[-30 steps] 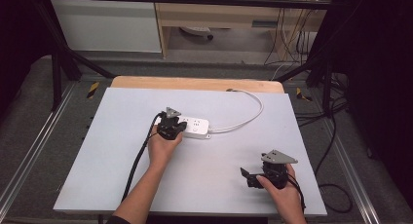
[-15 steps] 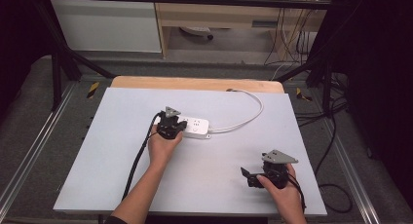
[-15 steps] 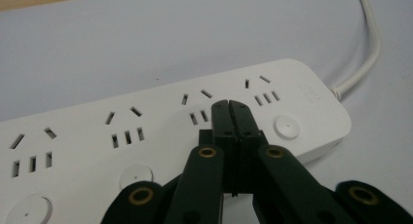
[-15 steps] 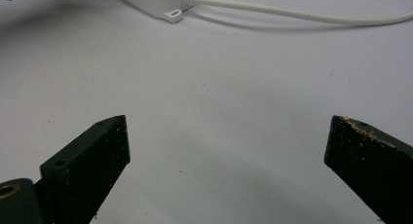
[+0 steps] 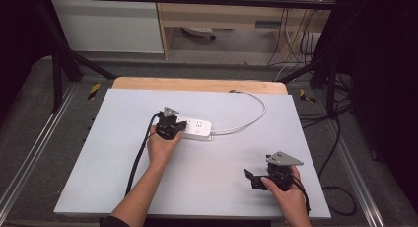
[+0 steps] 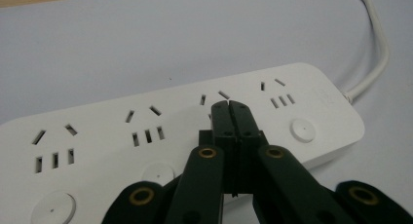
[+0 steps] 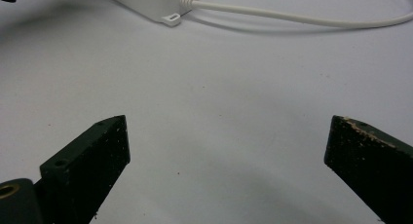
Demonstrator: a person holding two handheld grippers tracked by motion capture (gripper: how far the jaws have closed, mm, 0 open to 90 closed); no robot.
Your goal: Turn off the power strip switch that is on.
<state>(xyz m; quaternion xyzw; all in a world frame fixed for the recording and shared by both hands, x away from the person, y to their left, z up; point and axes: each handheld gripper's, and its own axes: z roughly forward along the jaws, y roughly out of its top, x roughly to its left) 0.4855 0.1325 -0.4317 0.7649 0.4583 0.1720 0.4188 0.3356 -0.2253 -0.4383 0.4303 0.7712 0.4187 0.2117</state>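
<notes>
We hold the left tongs (image 6: 229,104) pressed together, nothing between them, with the tip just over the top face of the white power strip (image 5: 196,129), which lies a little left of the middle of the tabletop (image 5: 123,113). We judge the step is pressing a round switch button (image 6: 302,130); for this the tip should come straight down on the button, not on the sockets beside it. The right tongs (image 7: 226,156) are spread wide and empty, resting at the near right, well apart. The white cord (image 5: 251,116) curves away to the far right and blocks nothing.
</notes>
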